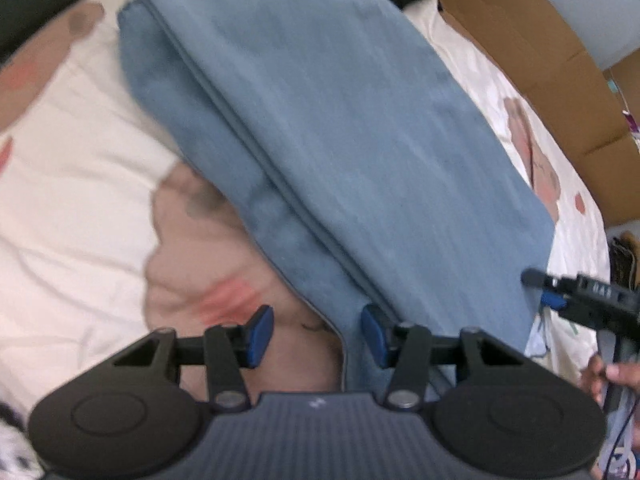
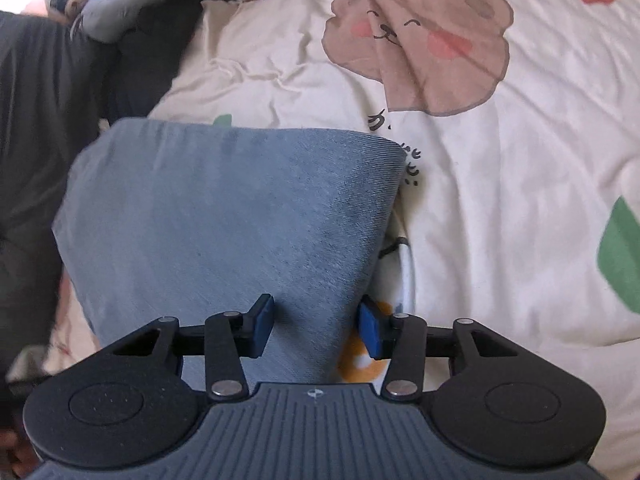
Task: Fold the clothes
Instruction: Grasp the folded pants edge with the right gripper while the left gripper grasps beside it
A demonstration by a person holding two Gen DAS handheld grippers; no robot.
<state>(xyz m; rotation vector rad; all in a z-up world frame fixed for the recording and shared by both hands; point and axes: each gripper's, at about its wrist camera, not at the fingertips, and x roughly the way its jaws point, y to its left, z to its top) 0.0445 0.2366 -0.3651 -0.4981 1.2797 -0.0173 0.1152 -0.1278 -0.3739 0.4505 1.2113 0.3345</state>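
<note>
A folded blue garment (image 1: 340,140) lies on a cream bedsheet (image 1: 72,200) printed with bears. My left gripper (image 1: 316,336) hovers over the garment's near corner. Its jaws are apart: the left pad (image 1: 260,336) is over the sheet and the right pad (image 1: 374,336) is at the fabric's hem. My right gripper (image 2: 316,328) straddles another corner of the blue garment (image 2: 224,216). Fabric fills the gap between its pads, lying flat with no pinch visible. In the left wrist view the right gripper (image 1: 548,292) sits at the garment's right edge, held by a hand (image 1: 604,376).
Brown cardboard (image 1: 560,80) stands beyond the bed's far right side. Dark clothing and a grey sleeve (image 2: 120,12) lie at the sheet's upper left in the right wrist view. A bear print (image 2: 424,44) lies on the sheet beyond the garment.
</note>
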